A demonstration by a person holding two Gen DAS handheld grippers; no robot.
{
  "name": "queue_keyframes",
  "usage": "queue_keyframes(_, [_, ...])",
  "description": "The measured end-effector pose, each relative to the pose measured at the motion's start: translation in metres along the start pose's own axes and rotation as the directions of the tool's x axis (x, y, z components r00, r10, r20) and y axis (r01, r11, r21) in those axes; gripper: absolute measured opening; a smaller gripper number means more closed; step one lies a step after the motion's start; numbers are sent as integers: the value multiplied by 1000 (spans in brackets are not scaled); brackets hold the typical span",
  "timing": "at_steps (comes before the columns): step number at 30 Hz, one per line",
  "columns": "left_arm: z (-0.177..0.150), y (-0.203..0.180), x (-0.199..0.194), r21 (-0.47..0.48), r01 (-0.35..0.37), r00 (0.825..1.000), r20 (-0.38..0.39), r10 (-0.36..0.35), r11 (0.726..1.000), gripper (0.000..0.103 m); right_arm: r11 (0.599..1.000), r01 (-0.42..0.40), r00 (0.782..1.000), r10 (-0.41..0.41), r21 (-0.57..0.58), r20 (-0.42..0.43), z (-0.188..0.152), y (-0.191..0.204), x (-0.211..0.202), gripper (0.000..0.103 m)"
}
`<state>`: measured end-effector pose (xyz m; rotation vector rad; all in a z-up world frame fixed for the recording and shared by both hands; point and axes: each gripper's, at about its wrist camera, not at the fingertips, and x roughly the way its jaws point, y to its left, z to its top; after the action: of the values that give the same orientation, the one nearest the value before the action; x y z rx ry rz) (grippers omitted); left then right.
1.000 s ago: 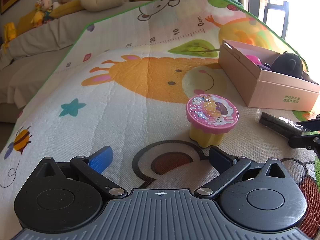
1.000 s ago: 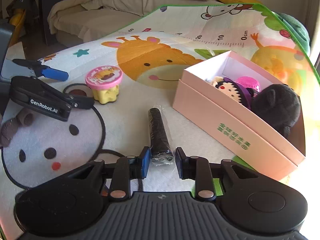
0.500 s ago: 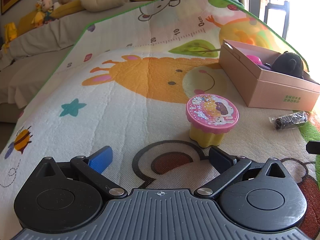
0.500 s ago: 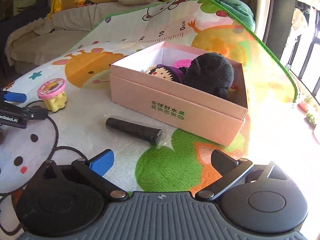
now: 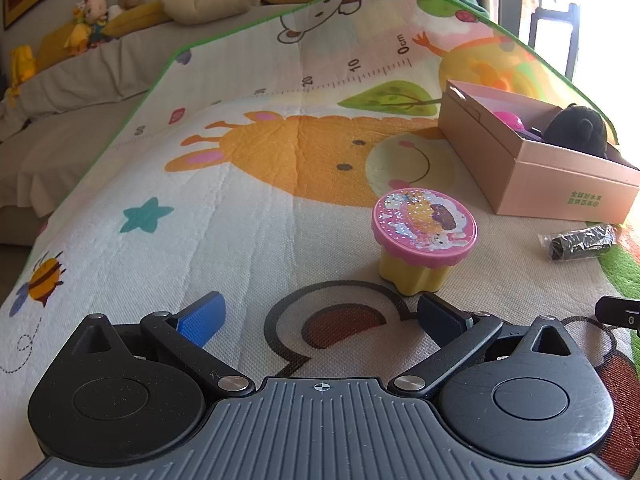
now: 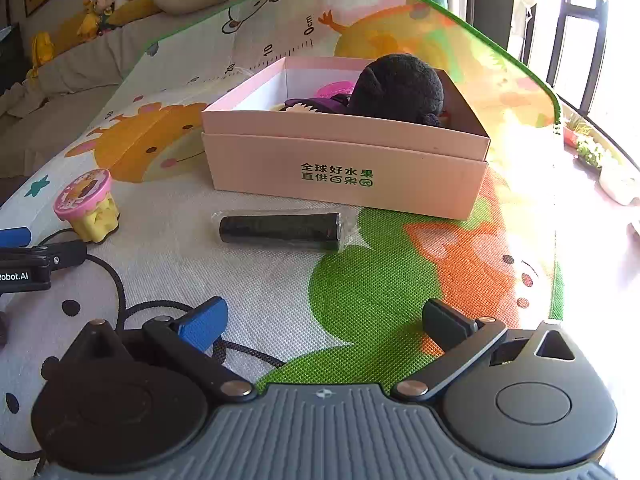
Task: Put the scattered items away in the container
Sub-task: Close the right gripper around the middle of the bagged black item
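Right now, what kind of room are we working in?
Most likely a home living room or playroom: a cartoon play mat on the floor, a covered sofa with stuffed toys, and a toy box.

doll (image 6: 316,105) mostly hidden behind black plush (image 6: 400,86), window side overexposed

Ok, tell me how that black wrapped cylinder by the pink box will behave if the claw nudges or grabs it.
The black cylinder lies on its side on the mat, so a sideways nudge would probably roll it. Its clear crinkled wrapper looks glossy, so the pads may slip. It looks straight and stiff, so it likely won't sag when lifted.
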<state>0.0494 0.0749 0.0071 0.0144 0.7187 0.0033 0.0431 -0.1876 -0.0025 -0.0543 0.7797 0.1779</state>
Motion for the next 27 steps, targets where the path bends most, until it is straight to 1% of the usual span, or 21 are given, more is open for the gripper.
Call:
queue_keyframes(2, [0,0,0,1,-1,1000,0,1,1000,103,1000,-18,1000,18,-4,7,1,0,0,103])
queue_keyframes(5, [0,0,0,0,0,1000,0,0,1000,103,996,-92,995,92,-13,39,3,6,-1,103])
queue_keyframes(6, [0,0,0,0,0,1000,1,0,1000,103,994,-103,993,104,-21,51,5,9,0,103])
queue_keyframes(7, [0,0,0,0,0,1000,1,0,1000,103,995,-97,994,99,-31,56,8,13,3,103])
queue_keyframes(10, [0,0,0,-1,3,1000,2,-3,1000,103,999,-30,999,31,-31,36,20,21,18,103])
queue_keyframes(11, [1,0,-1,-2,3,1000,2,-3,1000,103,999,-27,999,28,-22,30,23,22,23,103])
queue_keyframes(13, [1,0,0,-2,3,1000,2,-3,1000,103,998,-50,998,50,-25,30,28,24,29,103])
queue_keyframes(16, [0,0,-1,-1,3,1000,2,-3,1000,103,995,-61,997,64,-81,34,31,32,32,103])
queue_keyframes(18, [0,1,-1,-2,4,1000,2,-4,1000,103,993,-66,997,69,-95,30,33,33,35,103])
queue_keyframes(20, [0,1,-1,-2,6,1000,3,-6,1000,103,992,-82,996,86,-97,31,33,32,35,96])
queue_keyframes(22, [1,2,-2,-5,13,1000,5,-13,1000,103,989,-93,994,99,-117,43,32,30,30,83])
queue_keyframes(23, [1,2,-2,-2,25,1000,7,-25,1000,103,987,-98,994,104,-124,43,31,29,28,81])
queue_keyframes(24, [2,1,-4,6,54,998,12,-54,999,103,987,-96,994,102,-126,41,30,28,26,80])
queue_keyframes(26, [4,-3,-6,32,135,990,25,-136,990,103,988,-86,995,92,-129,39,24,25,19,80])
queue_keyframes(27, [6,-7,-7,51,163,986,32,-165,985,103,988,-81,995,87,-133,40,21,23,15,80])
